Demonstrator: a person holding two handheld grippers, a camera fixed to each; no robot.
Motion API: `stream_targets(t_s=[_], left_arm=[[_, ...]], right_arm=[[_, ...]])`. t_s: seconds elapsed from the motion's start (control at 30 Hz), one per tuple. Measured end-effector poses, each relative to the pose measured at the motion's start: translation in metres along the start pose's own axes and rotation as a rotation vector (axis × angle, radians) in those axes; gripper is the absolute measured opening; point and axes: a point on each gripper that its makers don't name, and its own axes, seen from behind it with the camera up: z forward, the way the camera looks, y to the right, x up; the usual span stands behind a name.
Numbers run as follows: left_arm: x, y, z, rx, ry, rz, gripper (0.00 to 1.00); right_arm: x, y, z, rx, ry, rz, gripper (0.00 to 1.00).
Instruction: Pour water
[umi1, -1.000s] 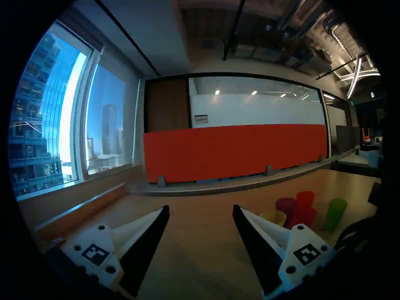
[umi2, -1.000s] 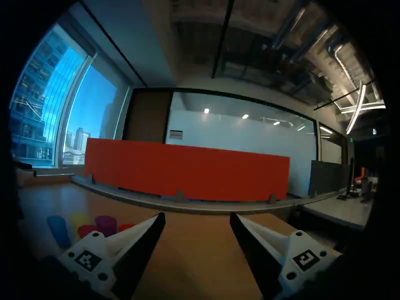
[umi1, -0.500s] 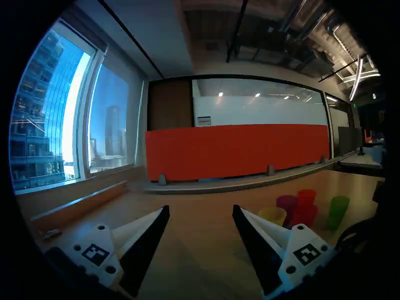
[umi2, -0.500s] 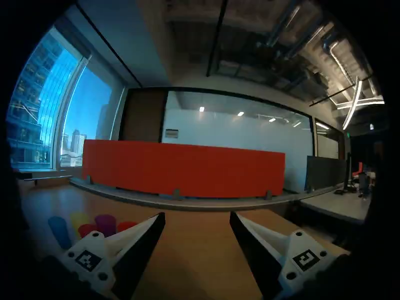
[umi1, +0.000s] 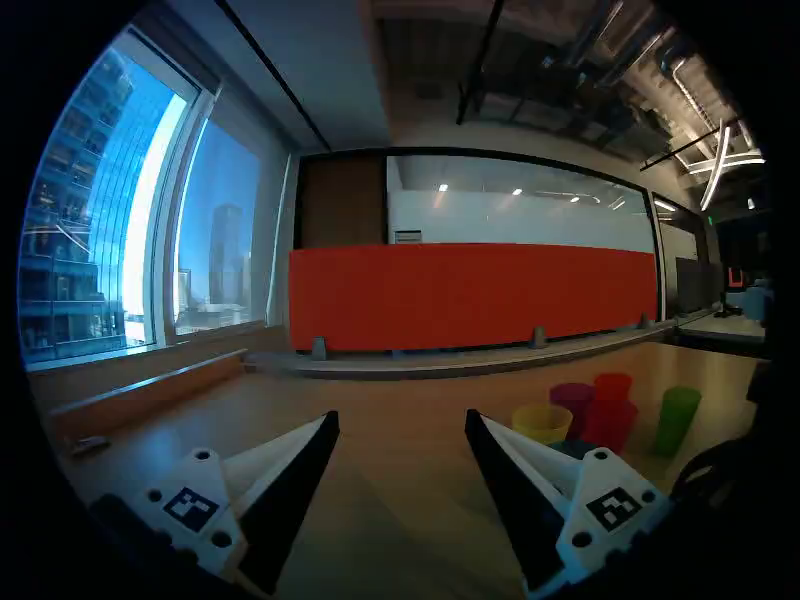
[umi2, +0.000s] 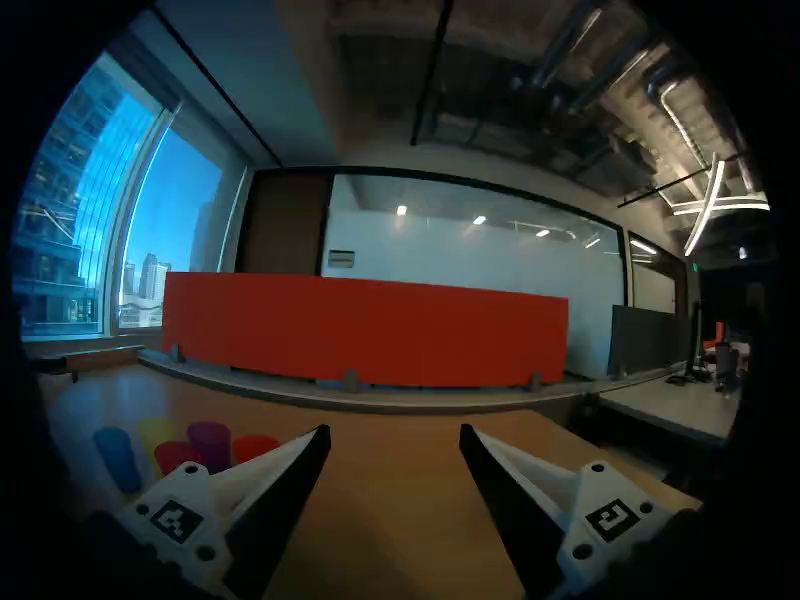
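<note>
A cluster of plastic cups stands on the wooden table. In the left gripper view I see a yellow cup (umi1: 541, 422), a purple cup (umi1: 571, 399), red cups (umi1: 611, 410) and a green cup (umi1: 677, 420), all to the right of my left gripper (umi1: 400, 425), which is open and holds nothing. In the right gripper view the same group sits at the lower left: a blue cup (umi2: 118, 458), a yellow cup (umi2: 156, 435), a purple cup (umi2: 209, 444) and red cups (umi2: 254, 448). My right gripper (umi2: 393, 437) is open and empty, to the right of them.
A long orange divider panel (umi1: 470, 295) runs along the table's far edge. Large windows (umi1: 110, 250) line the left wall. Another desk (umi2: 680, 400) stands at the right, beyond the table's edge. Bare wooden tabletop (umi2: 395, 500) lies ahead of both grippers.
Both views have tilted slightly, so the cups and divider sit a little lower and nearer in frame. The jaws of both grippers have stayed open.
</note>
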Motion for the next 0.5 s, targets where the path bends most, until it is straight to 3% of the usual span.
stream_targets(t_s=[0.2,0.5], left_arm=[[-0.005,-0.005,0.003,0.003,-0.005,-0.023,0.93],[-0.012,-0.005,0.006,0.000,-0.021,-0.017,0.93]], right_arm=[[0.003,0.003,0.000,-0.005,0.000,0.012,1.00],[0.006,0.007,0.000,-0.015,-0.002,0.007,1.00]])
